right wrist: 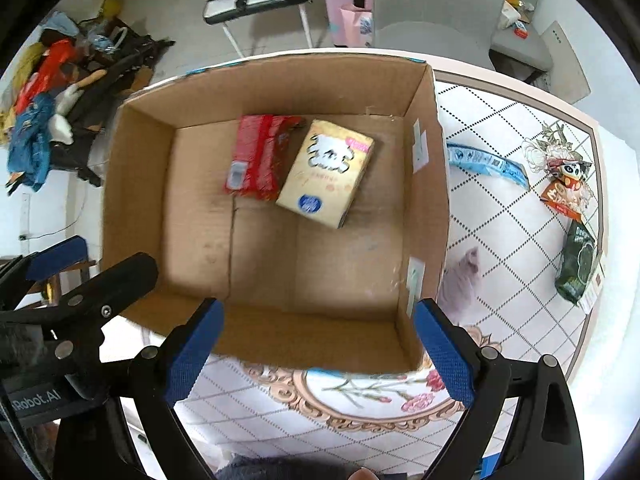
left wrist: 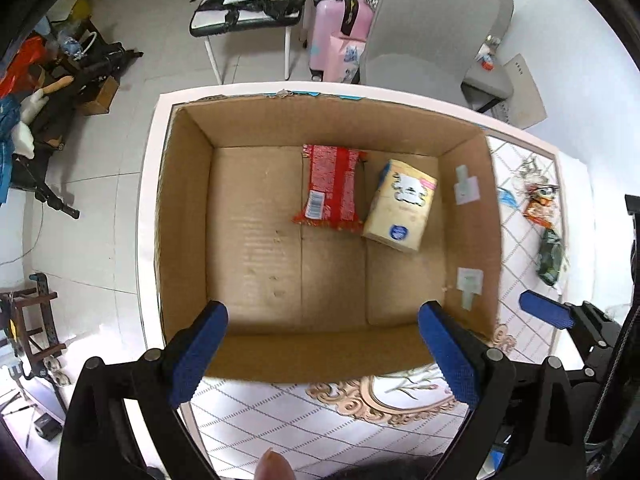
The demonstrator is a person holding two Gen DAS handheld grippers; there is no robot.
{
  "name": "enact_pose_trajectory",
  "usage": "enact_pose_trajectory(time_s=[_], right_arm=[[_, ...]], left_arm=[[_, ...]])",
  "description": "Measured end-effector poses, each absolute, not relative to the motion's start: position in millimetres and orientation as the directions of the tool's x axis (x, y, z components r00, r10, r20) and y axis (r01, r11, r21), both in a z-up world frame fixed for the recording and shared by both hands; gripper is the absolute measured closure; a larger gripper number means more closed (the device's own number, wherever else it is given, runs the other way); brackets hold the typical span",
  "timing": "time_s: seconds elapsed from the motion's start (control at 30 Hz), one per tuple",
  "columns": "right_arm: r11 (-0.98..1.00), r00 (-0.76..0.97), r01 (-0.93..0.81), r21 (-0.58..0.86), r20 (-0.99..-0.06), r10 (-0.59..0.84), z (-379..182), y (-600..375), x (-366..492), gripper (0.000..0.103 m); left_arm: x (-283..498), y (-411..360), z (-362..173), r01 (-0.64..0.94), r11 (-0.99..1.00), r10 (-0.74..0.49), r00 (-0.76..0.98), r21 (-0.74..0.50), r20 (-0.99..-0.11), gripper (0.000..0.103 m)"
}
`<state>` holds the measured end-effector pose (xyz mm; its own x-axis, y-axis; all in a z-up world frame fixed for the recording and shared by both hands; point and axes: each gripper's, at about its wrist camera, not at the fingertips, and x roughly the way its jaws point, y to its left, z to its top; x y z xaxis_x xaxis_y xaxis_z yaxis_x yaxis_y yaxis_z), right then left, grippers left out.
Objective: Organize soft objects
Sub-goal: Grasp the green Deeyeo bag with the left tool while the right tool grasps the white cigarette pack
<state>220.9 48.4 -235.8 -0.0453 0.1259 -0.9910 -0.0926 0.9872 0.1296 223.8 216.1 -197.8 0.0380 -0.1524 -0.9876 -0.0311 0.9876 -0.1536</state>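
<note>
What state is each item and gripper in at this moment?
Cardboard box: open, upright on the table.
Red packet: lying flat inside the box.
Yellow tissue pack: inside the box, beside the red packet.
Blue packet: on the table, outside the box.
Orange packet: on the table.
Green packet: on the table.
Left gripper: open, empty.
Right gripper: open, empty.

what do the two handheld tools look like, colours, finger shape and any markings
Both match: the left tool and the right tool have matte black angular arms with round silver pivot bolts, each ending in two flat fingers covered in blue textured pads. In the right wrist view, the left tool's black body carries white "Robot.AI" lettering.
</note>
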Motion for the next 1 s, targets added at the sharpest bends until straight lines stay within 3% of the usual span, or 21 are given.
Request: enact_pose_trajectory(time_s=[0.23, 0.4, 0.57, 0.77, 1.0], right_arm=[[0.981, 0.026, -0.072, 0.182, -0.982, 0.185, -195, 12, 197, 0.005], [0.972, 0.168, -0.004, 0.235, -0.958, 0.233, -163, -53, 184, 0.005], [0.978, 0.257, 0.075, 0.196, -0.951, 0.171, -148, -138, 175, 0.005], [0.956, 0.23, 0.226, 0.186, -0.964, 0.133, -167, -266, 163, 0.005], [0.881, 0.119, 0.444, 0.161, -0.986, 0.12, -227, -415, 149, 0.005]], left_arm=[[195, 188, -144, -0.029, 0.987, -0.152, 0.145, -0.157, -0.978, 0.005], [187, 144, -107, -0.001, 0.985, -0.165, 0.219, -0.17, -0.962, 0.005], [189, 76, -95, 0.068, 0.985, -0.17, 0.234, -0.159, -0.957, 0.005], [202, -34, -114, 0.196, 0.967, -0.198, 0.175, -0.163, -0.964, 0.005], [230, -168, -192, 0.295, 0.933, -0.21, -0.012, -0.205, -0.978, 0.005]])
